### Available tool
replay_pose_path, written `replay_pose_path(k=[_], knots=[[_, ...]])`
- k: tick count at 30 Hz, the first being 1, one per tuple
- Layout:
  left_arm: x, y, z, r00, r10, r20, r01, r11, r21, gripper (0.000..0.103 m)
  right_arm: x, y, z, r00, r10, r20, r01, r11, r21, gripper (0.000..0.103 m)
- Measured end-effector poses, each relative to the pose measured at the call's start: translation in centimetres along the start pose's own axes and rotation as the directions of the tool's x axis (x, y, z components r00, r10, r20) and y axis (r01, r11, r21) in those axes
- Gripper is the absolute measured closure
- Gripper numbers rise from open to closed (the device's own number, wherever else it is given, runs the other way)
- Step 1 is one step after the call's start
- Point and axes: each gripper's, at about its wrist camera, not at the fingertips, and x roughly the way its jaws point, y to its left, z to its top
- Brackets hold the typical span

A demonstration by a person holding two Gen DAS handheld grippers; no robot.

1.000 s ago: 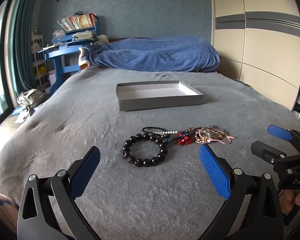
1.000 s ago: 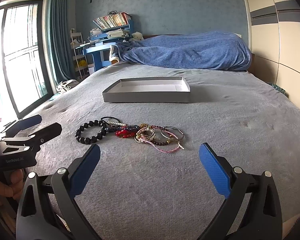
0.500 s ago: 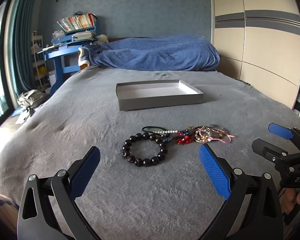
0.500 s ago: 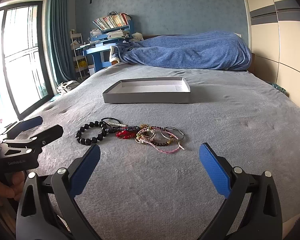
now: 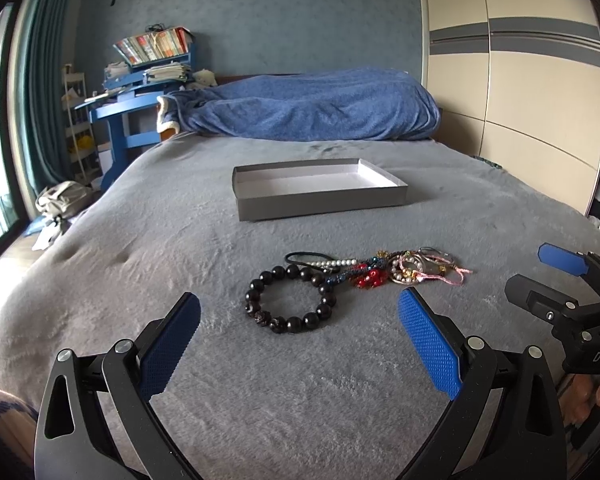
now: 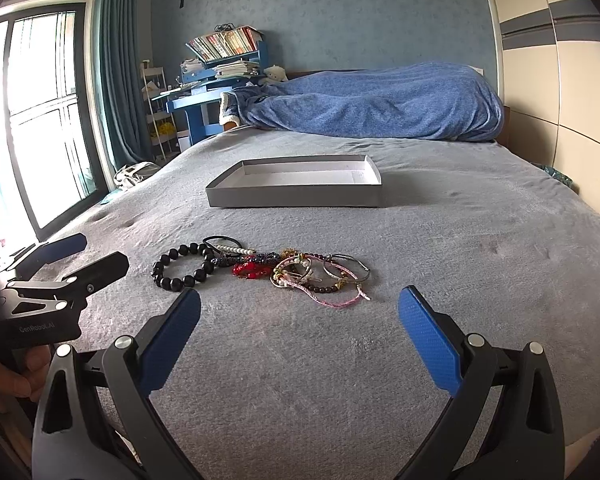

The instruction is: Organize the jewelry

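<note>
blue wall (image 6: 340, 12) | bright window (image 6: 40, 120) – teal curtain (image 6: 116, 80) | cream wardrobe (image 5: 520, 92) | blue desk (image 5: 120, 116)

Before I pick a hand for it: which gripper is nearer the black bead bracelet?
Left. The left gripper faces the black bead bracelet just ahead; the right gripper sits farther right.

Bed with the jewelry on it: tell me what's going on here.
A person holds a claw in each hand over a grey bed. The left claw and right claw are both open and empty. A black bead bracelet and a tangle of bracelets lie on the blanket, none yet in the empty grey box beyond.
</note>
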Motion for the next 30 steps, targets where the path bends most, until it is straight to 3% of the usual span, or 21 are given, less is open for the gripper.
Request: replay_pose_path(k=[23, 30], knots=[[0.2, -0.4, 0.0, 1.0, 0.004, -0.006, -0.004, 1.0, 0.005, 0.005, 0.2, 0.1, 0.0, 1.0, 0.001, -0.004, -0.001, 1.0, -0.001, 0.005], [1.3, -0.5, -0.4, 0.999, 0.005, -0.042, -0.004, 1.0, 0.021, 0.005, 1.2, -0.4, 0.2, 0.999, 0.016, -0.028, -0.016, 1.0, 0.025, 0.005]])
